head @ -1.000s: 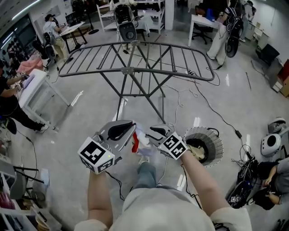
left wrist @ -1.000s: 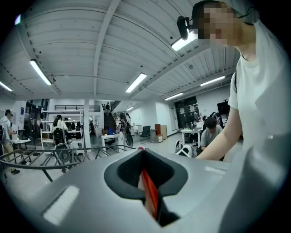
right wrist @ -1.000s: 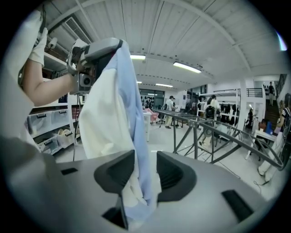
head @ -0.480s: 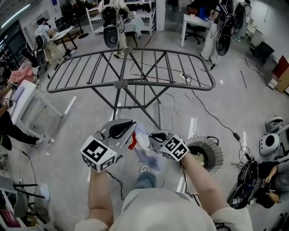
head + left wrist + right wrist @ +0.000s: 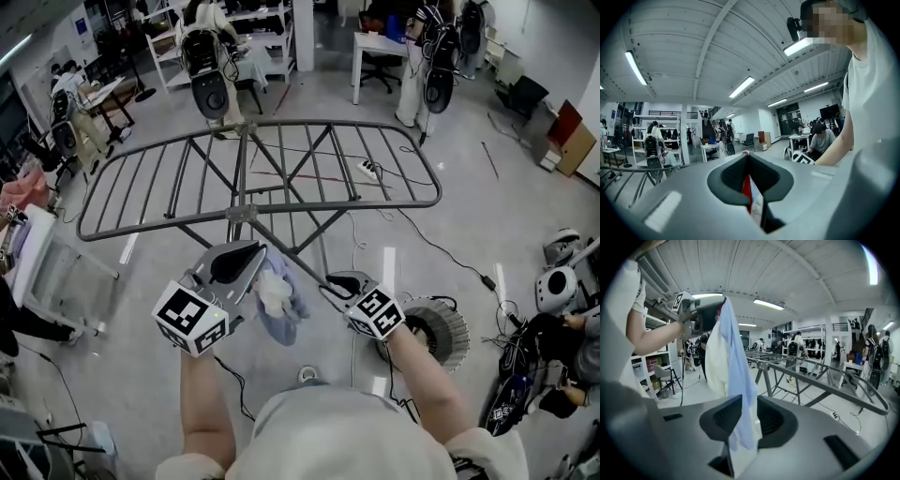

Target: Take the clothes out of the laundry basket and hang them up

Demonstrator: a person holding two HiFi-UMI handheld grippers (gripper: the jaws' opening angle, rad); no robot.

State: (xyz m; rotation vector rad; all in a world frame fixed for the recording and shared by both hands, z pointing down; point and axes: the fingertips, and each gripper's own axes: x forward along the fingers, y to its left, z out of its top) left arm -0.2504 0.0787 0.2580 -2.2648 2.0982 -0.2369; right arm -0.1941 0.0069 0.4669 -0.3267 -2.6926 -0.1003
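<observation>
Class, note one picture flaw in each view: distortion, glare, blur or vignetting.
Head view: fisheye bows the grey metal drying rack; light streaks glare off the glossy floor. Left gripper view: black round vignette, white ceiling strip lights blown out. Right gripper view: the pale blue and cream garment looks soft near the lens.

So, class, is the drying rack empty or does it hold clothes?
Empty: the rack's bars are bare; the garment hangs from the left gripper.
</observation>
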